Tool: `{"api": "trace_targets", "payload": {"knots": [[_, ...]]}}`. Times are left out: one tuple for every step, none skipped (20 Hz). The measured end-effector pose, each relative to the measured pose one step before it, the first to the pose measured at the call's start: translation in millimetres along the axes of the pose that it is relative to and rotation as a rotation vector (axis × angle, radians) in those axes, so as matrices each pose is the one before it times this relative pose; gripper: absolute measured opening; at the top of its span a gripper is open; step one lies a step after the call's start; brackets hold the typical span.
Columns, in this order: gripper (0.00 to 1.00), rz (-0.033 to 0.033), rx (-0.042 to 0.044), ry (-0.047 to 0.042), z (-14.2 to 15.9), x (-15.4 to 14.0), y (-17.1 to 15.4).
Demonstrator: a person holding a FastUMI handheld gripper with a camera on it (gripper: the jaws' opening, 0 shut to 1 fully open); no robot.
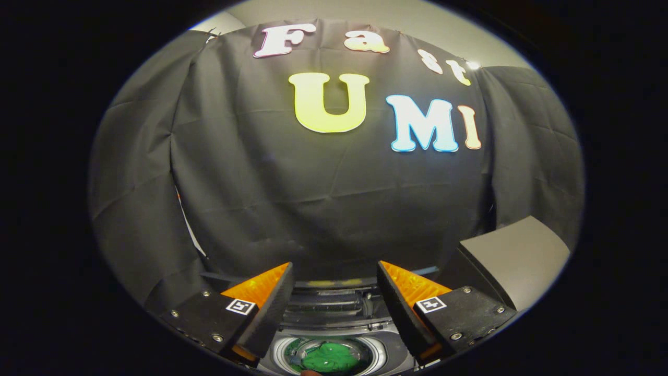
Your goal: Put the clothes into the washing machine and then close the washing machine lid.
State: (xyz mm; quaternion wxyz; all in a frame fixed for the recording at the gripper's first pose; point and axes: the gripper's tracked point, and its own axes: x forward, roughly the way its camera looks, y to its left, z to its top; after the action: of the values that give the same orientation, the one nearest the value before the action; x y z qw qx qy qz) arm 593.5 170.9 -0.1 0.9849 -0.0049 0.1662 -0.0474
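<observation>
A small washing machine (334, 313) stands below and between my fingers, seen from above. Its round drum opening (282, 351) shows a green cloth (326, 356) lying inside. The raised grey lid (514, 256) stands open to the right, just beyond the right finger (402, 308). My gripper (334, 271) is open, well above the machine, with nothing between the fingers. The left finger (271, 308) hangs over the machine's left side.
The black cloth wall (323, 198) hangs close behind the machine and wraps around both sides. A pale wall (365, 13) shows above the cloth.
</observation>
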Motion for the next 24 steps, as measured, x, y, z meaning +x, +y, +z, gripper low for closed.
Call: {"api": "trace_targets", "payload": {"knots": [[0.96,0.00879,-0.00432,-0.00157,4.19,6.91,-0.14],[0.96,-0.00464,-0.01733,0.00057,2.57,7.47,-3.0],[0.96,-0.00698,-0.01816,0.00743,-0.14,6.8,-4.36],[0.96,0.0025,-0.00617,0.00933,-1.19,8.73,-2.03],[0.96,0.00751,0.00136,0.01284,-1.55,6.81,0.43],[0.96,0.00458,0.00608,0.01152,-1.79,8.85,0.15],[0.96,0.00817,0.00262,0.01113,-2.2,5.55,1.92],[0.96,0.00279,-0.00399,0.01661,-1.52,6.4,0.7],[0.96,0.00388,-0.0089,0.01958,-2.72,5.28,1.23],[0.96,0.01367,-0.00647,0.02808,-5.88,5.56,2.38],[0.96,0.00689,-0.00523,0.02048,-5.01,5.96,1.75],[0.96,0.0083,-0.00377,0.017,-3.18,4.64,1.92],[0.96,0.00711,-0.00117,0.01515,-2.92,4.52,1.88],[0.96,0.00634,-0.00088,0.01442,-3.1,3.41,1.81],[0.96,0.00315,-0.00196,0.0119,-1.97,2.09,0.17],[0.96,-0.00482,-0.00192,0.00994,-2.32,0.97,-0.07],[0.96,0.0015,0.0039,0.01105,-1.78,2.76,-0.07],[0.96,0.00776,0.00707,0.01563,-1.95,5.56,1.38],[0.96,0.00261,0.00122,0.01834,-2.67,3.63,1.62],[0.96,0.00195,-0.00342,0.02412,-6.53,1.51,2.43],[0.96,0.0076,0.00681,0.02207,-4.88,3.54,1.04],[0.97,0.00901,0.03127,0.01664,-3.68,-0.58,2.2],[0.96,-0.01097,0.00619,-0.0165,3.71,0.64,-2.24],[0.96,0.0018,-0.00775,0.02914,-8.35,1.55,0.9]]}}
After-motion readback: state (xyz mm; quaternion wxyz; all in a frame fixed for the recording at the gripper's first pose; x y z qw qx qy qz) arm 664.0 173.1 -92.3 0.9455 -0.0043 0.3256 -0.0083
